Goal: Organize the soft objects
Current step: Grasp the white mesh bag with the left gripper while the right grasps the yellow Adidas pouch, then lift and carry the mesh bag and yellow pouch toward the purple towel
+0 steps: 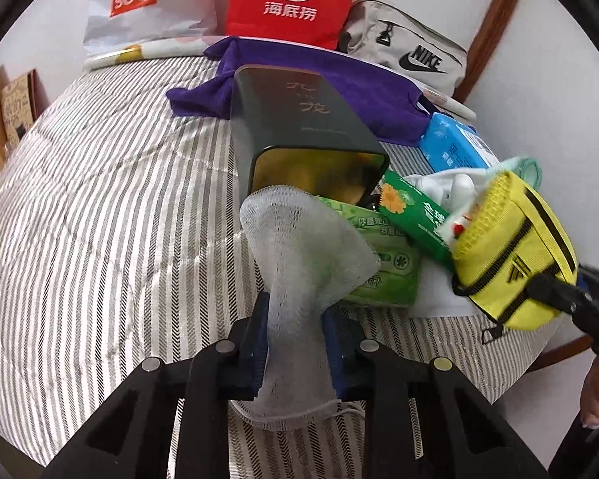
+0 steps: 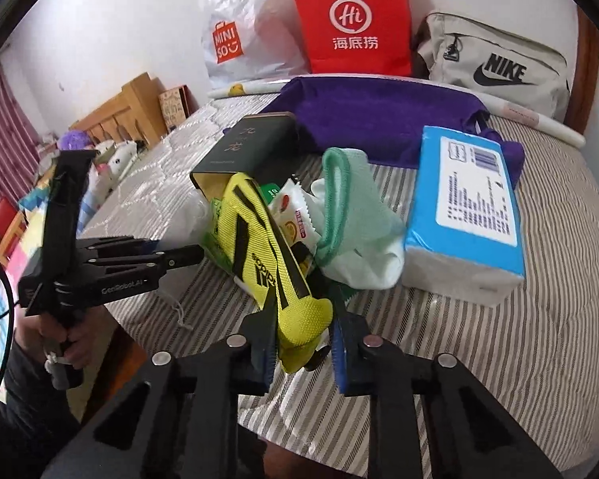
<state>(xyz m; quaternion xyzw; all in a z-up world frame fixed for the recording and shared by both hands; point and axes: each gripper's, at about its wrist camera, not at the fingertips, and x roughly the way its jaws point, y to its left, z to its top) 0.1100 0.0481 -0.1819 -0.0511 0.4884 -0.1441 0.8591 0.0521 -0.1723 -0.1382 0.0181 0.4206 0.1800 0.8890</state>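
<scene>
A white mesh net sleeve point(image 1: 303, 231) lies on the striped bedcover point(image 1: 100, 199), and my left gripper point(image 1: 295, 307) is shut on its narrow end. To the right, a yellow zip pouch point(image 1: 515, 255) tops a heap of green packets point(image 1: 383, 263). In the right wrist view my right gripper point(image 2: 299, 323) is shut on the near end of the yellow pouch point(image 2: 259, 231). The left gripper point(image 2: 187, 255) reaches in from the left there, held by a hand. A mint-edged white sock point(image 2: 355, 215) lies behind the pouch.
A dark tin box point(image 1: 299, 119) lies on its side with its open mouth toward the heap. Behind it is a purple cloth point(image 2: 379, 111); a blue tissue pack point(image 2: 467, 207) is at the right. A red bag point(image 2: 351, 20), a white Miniso bag point(image 2: 235, 32) and a Nike bag point(image 2: 495, 68) stand against the wall.
</scene>
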